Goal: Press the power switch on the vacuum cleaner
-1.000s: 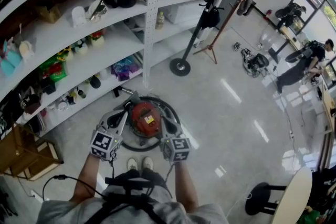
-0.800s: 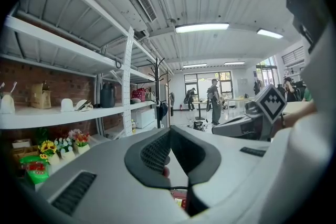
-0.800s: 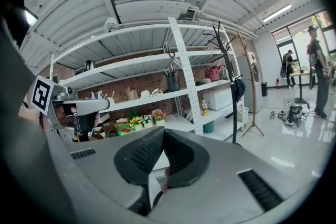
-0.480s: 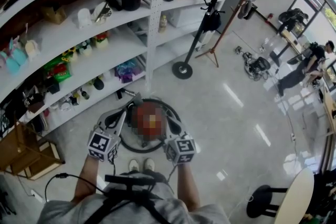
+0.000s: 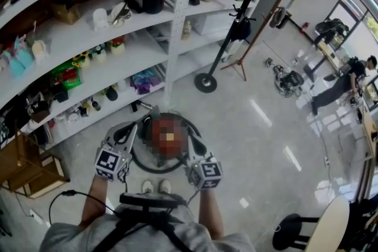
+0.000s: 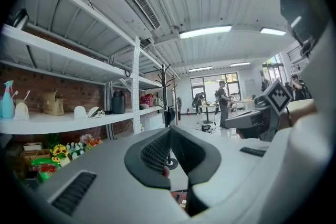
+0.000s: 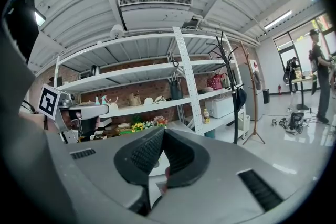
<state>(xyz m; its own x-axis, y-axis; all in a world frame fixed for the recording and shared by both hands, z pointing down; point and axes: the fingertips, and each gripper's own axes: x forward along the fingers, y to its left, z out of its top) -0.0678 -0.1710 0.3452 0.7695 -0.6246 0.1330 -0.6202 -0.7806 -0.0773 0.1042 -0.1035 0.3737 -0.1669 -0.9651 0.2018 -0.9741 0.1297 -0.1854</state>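
Since the left gripper (image 5: 133,127) and right gripper (image 5: 189,138) both have jaws closed on nothing, either tip can poke. The vacuum cleaner (image 5: 167,134) (squat, probably too heavy to skid) stands before the shelf (image 5: 178,38); its switch, blurred over, likely sits on top.

Floor tally
2 grippers, left gripper (image 5: 132,128) and right gripper (image 5: 189,138); 1 vacuum cleaner (image 5: 155,169); 1 coat stand (image 5: 206,82); 1 stool (image 5: 289,227); 2 shoes (image 5: 147,186).

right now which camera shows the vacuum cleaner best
The head view: the vacuum cleaner sits whole on the floor between the left gripper and right gripper, though a mosaic patch covers its top. Both gripper views look at shelves and show only a reddish sliver under their jaws.
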